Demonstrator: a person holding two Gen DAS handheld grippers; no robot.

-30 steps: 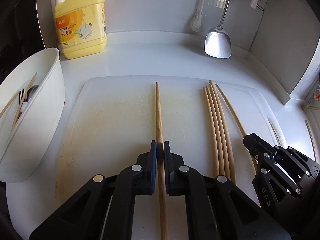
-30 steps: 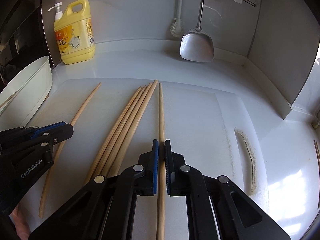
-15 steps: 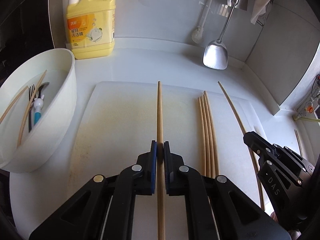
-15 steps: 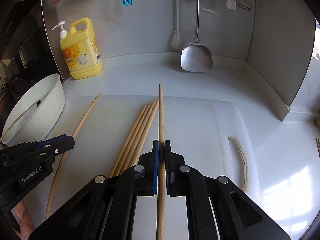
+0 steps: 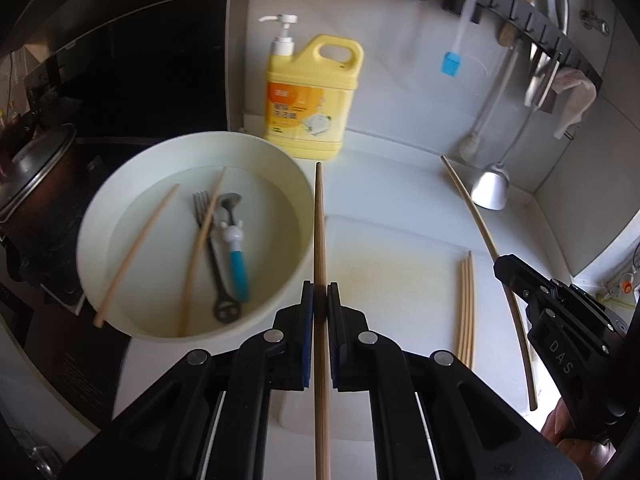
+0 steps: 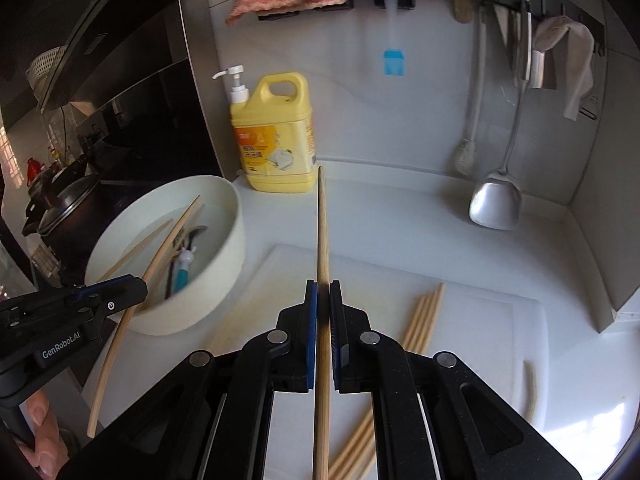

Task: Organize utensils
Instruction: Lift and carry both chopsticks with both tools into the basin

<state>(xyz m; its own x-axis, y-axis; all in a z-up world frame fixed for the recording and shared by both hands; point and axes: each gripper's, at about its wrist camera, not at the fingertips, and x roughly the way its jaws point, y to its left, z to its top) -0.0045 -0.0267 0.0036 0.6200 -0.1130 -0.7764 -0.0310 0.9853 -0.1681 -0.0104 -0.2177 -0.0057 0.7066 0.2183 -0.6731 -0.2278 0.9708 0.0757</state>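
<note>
My left gripper (image 5: 320, 300) is shut on a wooden chopstick (image 5: 319, 232) and holds it in the air beside the rim of a white bowl (image 5: 296, 184). The bowl holds two chopsticks (image 5: 200, 240), a fork and a blue-handled tool. My right gripper (image 6: 323, 300) is shut on another wooden chopstick (image 6: 322, 224), lifted above the white cutting board (image 6: 500, 320). Three chopsticks (image 5: 467, 312) lie together on the board; they also show in the right wrist view (image 6: 420, 320). The bowl (image 6: 224, 264) stands left of the board.
A yellow detergent bottle (image 5: 310, 108) stands at the back wall behind the bowl. A metal spatula (image 6: 496, 200) and a brush hang at the back right. A dark pot (image 5: 36, 172) sits at far left. A corner wall closes the right side.
Both grippers have lifted their chopsticks off the board and risen. The left one has swung left to the bowl's edge. Three chopsticks stay on the board.
</note>
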